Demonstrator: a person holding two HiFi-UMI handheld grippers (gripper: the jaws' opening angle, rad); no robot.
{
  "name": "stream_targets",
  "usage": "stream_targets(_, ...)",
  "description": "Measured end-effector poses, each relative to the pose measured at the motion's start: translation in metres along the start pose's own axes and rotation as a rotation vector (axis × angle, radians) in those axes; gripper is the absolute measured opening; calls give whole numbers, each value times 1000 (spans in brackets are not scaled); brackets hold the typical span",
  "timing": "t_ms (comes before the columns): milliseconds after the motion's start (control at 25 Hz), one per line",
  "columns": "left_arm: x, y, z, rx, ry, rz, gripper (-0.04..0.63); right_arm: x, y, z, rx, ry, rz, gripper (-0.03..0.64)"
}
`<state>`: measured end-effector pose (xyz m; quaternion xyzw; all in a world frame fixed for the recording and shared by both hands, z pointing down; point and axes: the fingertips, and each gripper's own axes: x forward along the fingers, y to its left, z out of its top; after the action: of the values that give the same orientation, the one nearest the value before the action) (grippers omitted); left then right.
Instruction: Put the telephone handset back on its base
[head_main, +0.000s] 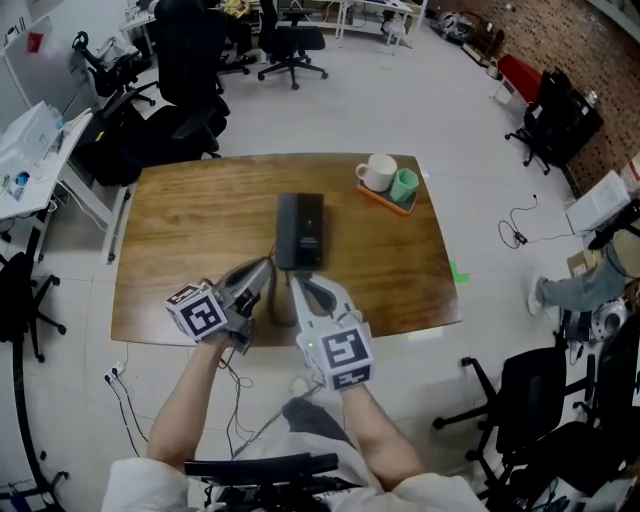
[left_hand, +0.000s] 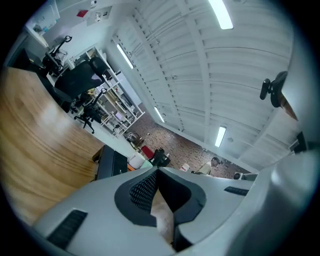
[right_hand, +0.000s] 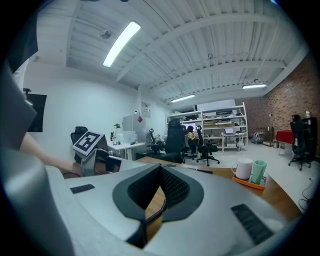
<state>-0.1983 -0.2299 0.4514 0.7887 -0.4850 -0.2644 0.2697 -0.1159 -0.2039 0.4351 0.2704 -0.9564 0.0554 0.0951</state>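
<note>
A black telephone (head_main: 300, 232) lies in the middle of the wooden table (head_main: 180, 230), and its handset (head_main: 287, 232) seems to rest along the left side of the base. Both grippers hover over the table's near edge, just short of the phone. The jaws of my left gripper (head_main: 266, 268) are shut, with nothing between them, and the phone (left_hand: 111, 162) shows beyond its tips (left_hand: 157, 171). My right gripper (head_main: 295, 282) is also shut (right_hand: 161, 168). A dark coiled cord (right_hand: 155, 212) shows through the gap below its tips.
A white mug (head_main: 377, 172) and a green cup (head_main: 404, 185) stand on an orange tray (head_main: 385, 198) at the table's far right. Office chairs (head_main: 290, 40) stand beyond the table and another chair (head_main: 525, 400) at the near right. A cable (head_main: 235, 395) hangs under the front edge.
</note>
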Motion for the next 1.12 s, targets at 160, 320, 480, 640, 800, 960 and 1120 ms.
stream_targets(160,-28,-26,-7,26,-4,-14,0,-15,23,3,-10,-12,8,3)
stream_targets(320,-55,-43,-13,58,15,6,0,-27,48,5,-25,-22,21,3)
stream_targets(480,-87,-61,-15,111,13,39,0,-45,72,7,-38,-31,26,3)
stream_targets(640,-108,-97,-12,177,-17,13,0,-67,90,13,-53,-57,21,3)
stream_targets(800,-130,-134,-23,277,-13,21,0,-97,114,8,-55,-72,20,3)
stream_targets(960,-153,-167,-40,336,2,15,0,-129,140,3,-73,-77,22,3)
stream_targets(1120,-177,-196,-60,344,2,10,0,-163,162,-2,-74,-89,17,2)
